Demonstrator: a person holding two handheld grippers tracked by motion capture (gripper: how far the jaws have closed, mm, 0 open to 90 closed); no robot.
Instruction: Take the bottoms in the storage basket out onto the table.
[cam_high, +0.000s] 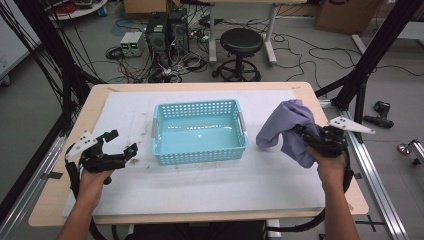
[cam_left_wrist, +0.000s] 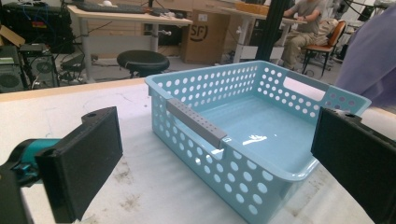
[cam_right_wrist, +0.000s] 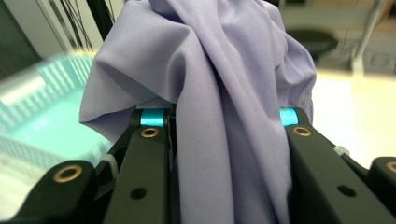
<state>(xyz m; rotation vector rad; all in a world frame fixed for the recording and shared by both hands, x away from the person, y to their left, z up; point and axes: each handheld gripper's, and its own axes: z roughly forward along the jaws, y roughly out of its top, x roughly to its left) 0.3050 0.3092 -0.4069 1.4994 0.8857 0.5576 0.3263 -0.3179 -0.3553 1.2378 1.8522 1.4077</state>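
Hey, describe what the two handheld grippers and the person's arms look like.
Both the left gripper and the right gripper are black, with flat black jaws, teal fittings and brass-coloured rivets. Each carries a grey three-cornered plate with dark dots. Black cables trail from them. The forearms are bare, without sleeves.

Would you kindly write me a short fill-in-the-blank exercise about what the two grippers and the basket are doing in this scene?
1. The right gripper is shut on a bunched lavender ____.
2. The perforated basket on the table is light ____ in colour.
3. The left gripper holds nothing, and its jaws stand ____.
4. In the high view the cloth hangs to the ____ of the basket.

Missing words: cloth; blue; open; right
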